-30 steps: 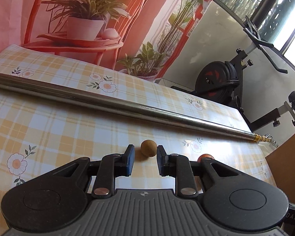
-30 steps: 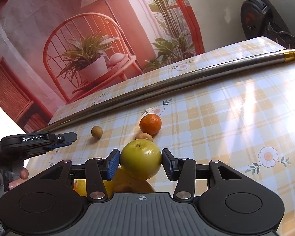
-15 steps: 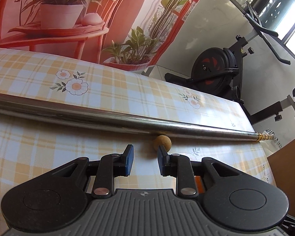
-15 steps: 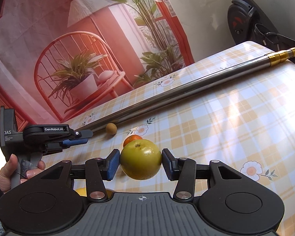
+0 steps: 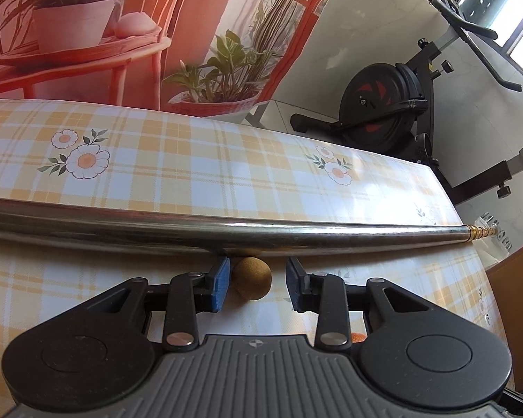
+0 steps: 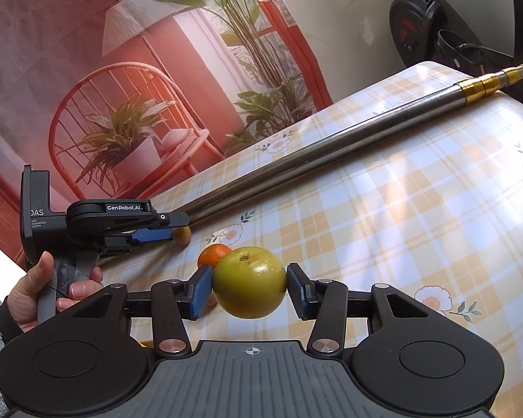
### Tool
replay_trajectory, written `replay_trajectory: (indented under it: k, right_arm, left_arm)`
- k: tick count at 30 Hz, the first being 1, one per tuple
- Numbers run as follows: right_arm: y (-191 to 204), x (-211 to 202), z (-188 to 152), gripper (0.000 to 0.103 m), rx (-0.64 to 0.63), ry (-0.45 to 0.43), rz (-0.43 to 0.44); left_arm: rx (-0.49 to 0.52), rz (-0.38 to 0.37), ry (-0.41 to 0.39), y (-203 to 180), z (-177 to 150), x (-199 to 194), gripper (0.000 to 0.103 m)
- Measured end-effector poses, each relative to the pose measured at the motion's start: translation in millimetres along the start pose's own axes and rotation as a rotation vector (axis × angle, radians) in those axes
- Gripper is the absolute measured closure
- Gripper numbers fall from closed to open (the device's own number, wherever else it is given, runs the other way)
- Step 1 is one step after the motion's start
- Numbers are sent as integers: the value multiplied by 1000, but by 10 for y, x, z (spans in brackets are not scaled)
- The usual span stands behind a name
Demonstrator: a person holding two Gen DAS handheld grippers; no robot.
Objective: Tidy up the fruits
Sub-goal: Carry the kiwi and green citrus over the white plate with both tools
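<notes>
A small round brown fruit (image 5: 252,278) lies on the checked tablecloth right against a metal pole (image 5: 226,235). My left gripper (image 5: 258,284) straddles it and its jaws are opening: the fruit sits beside the left pad (image 5: 221,287), with a clear gap to the right one. In the right wrist view the same left gripper (image 6: 157,233) points at the brown fruit (image 6: 184,235). My right gripper (image 6: 249,287) is shut on a large yellow-green fruit (image 6: 249,282), held above the table. An orange (image 6: 214,253) lies just behind it.
The long metal pole (image 6: 331,149) crosses the whole table (image 5: 191,174), with a brass tip at its right end. An exercise bike (image 5: 383,104) stands beyond the far right corner. A person's hand (image 6: 35,289) holds the left gripper's handle. A printed backdrop hangs behind the table.
My left gripper has moved forward to the pole and its jaws, narrow before, have widened around the brown fruit. The right gripper has shifted a little, still gripping the yellow-green fruit.
</notes>
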State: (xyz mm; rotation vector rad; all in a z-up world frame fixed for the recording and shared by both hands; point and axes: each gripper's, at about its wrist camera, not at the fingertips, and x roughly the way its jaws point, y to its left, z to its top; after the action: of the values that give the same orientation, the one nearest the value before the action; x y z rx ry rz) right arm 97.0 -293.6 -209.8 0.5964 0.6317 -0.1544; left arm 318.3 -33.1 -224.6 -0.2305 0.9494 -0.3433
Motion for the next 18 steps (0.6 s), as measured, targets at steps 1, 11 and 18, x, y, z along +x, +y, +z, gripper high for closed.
replay_trajectory:
  k: [1,11,18]
  right_arm:
    - [4,4,-2,60,-1,1,1]
    - [5,14,12,60,-7,1,1]
    - [60,-25,2,60,-7,2,17]
  left_arm:
    - [3,13,3,-5,-4,5,66]
    - [40,17,20,0,-36,-25,76]
    - [92,-1,-16,-38,-177,-389,76]
